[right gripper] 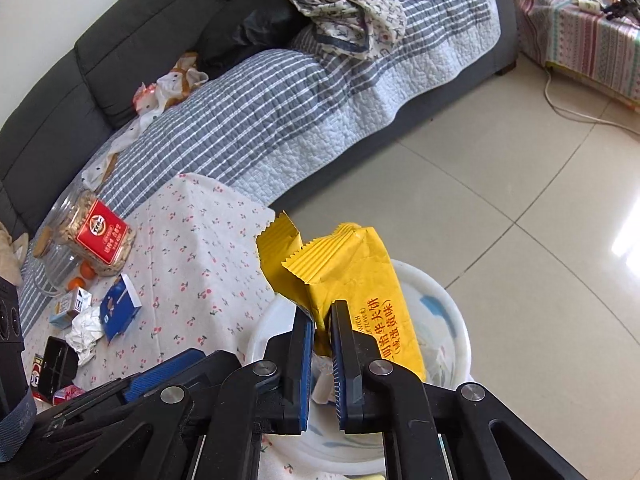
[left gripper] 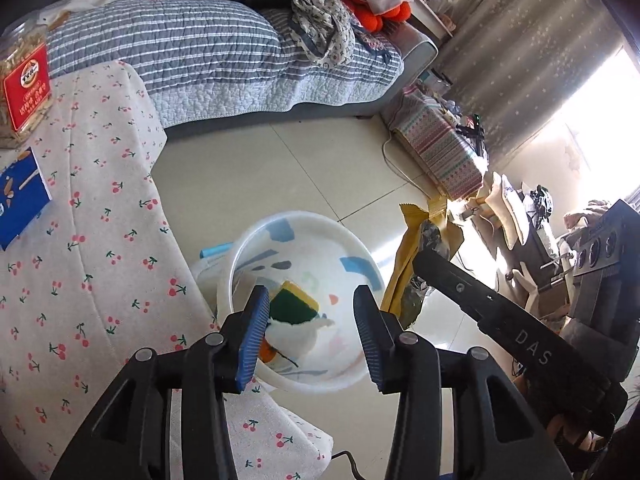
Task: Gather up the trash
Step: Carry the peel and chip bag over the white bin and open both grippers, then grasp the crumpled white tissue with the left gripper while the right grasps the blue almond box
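My right gripper (right gripper: 322, 316) is shut on a yellow snack wrapper (right gripper: 352, 276) and holds it over the white trash bin (right gripper: 456, 320). In the left wrist view the same wrapper (left gripper: 420, 236) hangs beside the bin (left gripper: 304, 384), to its right. My left gripper (left gripper: 312, 300) is open and empty, just above the bin's opening. Inside the bin lie a yellow-green sponge (left gripper: 296, 300), white paper (left gripper: 296, 336) and an orange scrap (left gripper: 267, 354). On the cherry-print tablecloth (right gripper: 200, 264) remain a blue box (right gripper: 118, 308), crumpled white paper (right gripper: 86, 330) and a small carton (right gripper: 74, 304).
A jar with a red label (right gripper: 96, 236) and oranges (right gripper: 82, 276) stand on the table. A black box (right gripper: 58, 364) lies at the table's near left. A sofa with a striped quilt (right gripper: 280, 112) stands behind. Tiled floor (right gripper: 500, 184) lies to the right.
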